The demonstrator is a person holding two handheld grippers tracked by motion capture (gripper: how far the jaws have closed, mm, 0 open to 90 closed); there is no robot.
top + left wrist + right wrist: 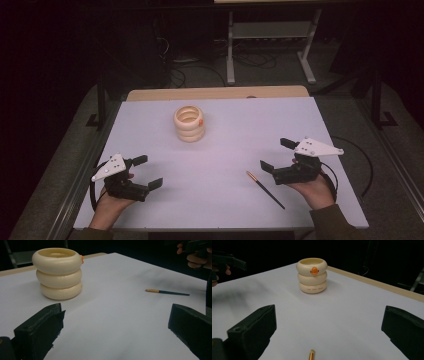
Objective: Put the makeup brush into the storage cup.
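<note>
Left tool [148, 172] released, jaws wide, holding nothing, at 7 o'clock on the table [150, 130]. Cream ringed holder [189, 124] upright at 12 o'clock, apparently empty. Brush [265, 189] lies flat at 5 o'clock, just beside my right tool [276, 154], also released. I judge nothing done: pickup and placing remain.

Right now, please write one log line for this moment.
left gripper: open, empty | right gripper: open, empty | pen: on table, near right gripper | cream holder: upright
</note>
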